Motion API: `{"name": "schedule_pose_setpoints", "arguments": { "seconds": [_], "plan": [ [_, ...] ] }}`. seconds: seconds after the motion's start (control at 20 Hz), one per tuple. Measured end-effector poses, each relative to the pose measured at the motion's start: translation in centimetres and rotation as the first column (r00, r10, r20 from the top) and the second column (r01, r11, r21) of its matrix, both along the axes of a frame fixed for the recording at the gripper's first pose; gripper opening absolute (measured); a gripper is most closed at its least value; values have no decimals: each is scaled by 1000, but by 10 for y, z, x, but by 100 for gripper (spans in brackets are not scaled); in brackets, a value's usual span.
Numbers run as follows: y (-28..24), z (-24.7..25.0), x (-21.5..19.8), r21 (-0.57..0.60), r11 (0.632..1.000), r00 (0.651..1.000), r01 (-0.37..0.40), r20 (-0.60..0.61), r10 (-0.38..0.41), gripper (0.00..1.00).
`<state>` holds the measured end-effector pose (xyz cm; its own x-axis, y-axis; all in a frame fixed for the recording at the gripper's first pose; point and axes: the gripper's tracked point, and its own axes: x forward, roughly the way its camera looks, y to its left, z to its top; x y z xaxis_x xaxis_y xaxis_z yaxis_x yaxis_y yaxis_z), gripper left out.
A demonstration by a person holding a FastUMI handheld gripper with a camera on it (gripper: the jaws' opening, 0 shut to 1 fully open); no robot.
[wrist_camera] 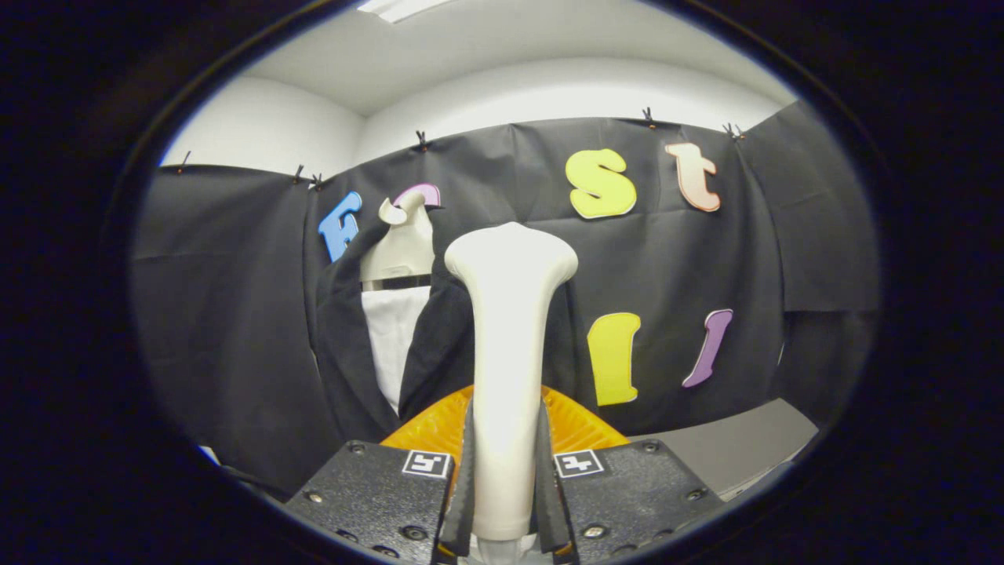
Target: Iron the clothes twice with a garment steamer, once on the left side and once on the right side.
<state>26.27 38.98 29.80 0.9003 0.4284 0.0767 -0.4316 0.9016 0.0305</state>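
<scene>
Pinching the handle of a tall cream plastic garment steamer point(508, 345) upright between both fingers, the claw point(506, 502) faces a dark jacket over a white shirt point(392, 337) hanging ahead, just left of the steamer's head.

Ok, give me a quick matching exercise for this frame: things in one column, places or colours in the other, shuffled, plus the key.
1. steamer
2. jacket
3. shirt
4. orange base

A. white, inside the open jacket
B. just beyond the fingers, behind the steamer
C. clamped upright between the fingers
D. black, hanging ahead by the wall

Pairs: 1-C, 2-D, 3-A, 4-B. The gripper is shut on the steamer.
</scene>
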Motion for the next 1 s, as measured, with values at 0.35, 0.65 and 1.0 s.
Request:
{"name": "schedule_pose_setpoints", "arguments": {
  "seconds": [0.35,0.65,1.0],
  "plan": [
    [29,-5,26,-50,998,999,23,-44,-25,35],
    [34,-27,19,-95,994,999,44,-24,-46,35],
    [34,-54,8,-119,992,998,37,-44,-42,35]
  ]
}}
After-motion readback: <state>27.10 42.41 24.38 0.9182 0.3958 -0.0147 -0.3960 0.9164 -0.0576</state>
